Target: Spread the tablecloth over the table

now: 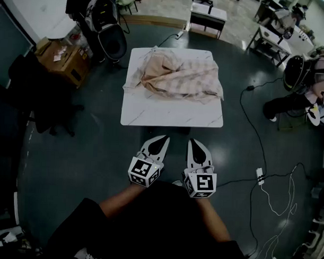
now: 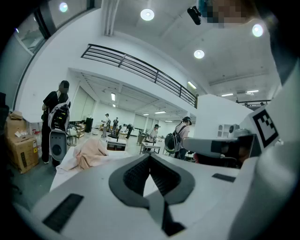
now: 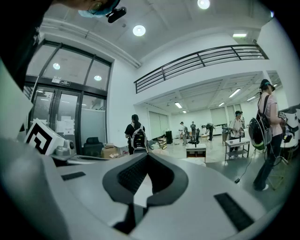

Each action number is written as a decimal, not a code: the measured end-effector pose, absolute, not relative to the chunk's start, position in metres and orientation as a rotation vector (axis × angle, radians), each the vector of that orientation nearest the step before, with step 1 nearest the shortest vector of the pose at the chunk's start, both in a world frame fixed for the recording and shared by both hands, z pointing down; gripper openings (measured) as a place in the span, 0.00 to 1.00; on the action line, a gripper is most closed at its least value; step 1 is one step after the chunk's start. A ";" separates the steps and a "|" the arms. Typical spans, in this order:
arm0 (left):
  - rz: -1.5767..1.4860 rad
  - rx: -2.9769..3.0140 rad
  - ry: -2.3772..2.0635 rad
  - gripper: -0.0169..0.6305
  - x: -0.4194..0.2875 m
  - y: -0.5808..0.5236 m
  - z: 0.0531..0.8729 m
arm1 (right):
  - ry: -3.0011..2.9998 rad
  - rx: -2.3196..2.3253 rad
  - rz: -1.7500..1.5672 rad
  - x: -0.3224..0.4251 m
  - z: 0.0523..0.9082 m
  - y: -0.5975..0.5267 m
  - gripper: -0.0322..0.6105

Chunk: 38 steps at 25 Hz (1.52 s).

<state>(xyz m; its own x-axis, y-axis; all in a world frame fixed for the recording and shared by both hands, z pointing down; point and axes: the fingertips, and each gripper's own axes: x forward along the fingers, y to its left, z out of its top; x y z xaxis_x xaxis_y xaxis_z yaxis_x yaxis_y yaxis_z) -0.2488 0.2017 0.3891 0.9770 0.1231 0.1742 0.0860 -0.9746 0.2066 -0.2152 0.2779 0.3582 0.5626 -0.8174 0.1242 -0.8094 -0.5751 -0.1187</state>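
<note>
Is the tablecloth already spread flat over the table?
No, the tablecloth lies bunched on the far part of the table; the near part is bare.

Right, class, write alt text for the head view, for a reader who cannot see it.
A crumpled beige striped tablecloth lies heaped on the far part of a square white marble-look table. In front of the table's near edge, a person holds the left tool and the right tool side by side, both shut and empty.

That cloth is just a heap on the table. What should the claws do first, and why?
Probably reach forward to the cloth: it lies bunched on the far half of the table, while the left gripper and right gripper hang shut, empty, short of it.
</note>
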 end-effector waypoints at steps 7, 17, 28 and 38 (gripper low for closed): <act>0.341 2.896 0.084 0.05 -0.244 0.222 0.420 | 1.470 -2.660 -0.309 -0.206 0.382 0.316 0.07; 0.510 2.809 0.009 0.05 -0.234 0.189 0.481 | 1.583 -2.547 -0.533 -0.186 0.451 0.299 0.07; 0.571 2.748 0.090 0.05 -0.151 0.083 0.522 | 1.787 -2.598 -0.711 -0.092 0.492 0.184 0.07; 0.638 2.714 0.144 0.05 -0.095 0.007 0.563 | 1.698 -2.671 -0.972 -0.024 0.567 0.106 0.07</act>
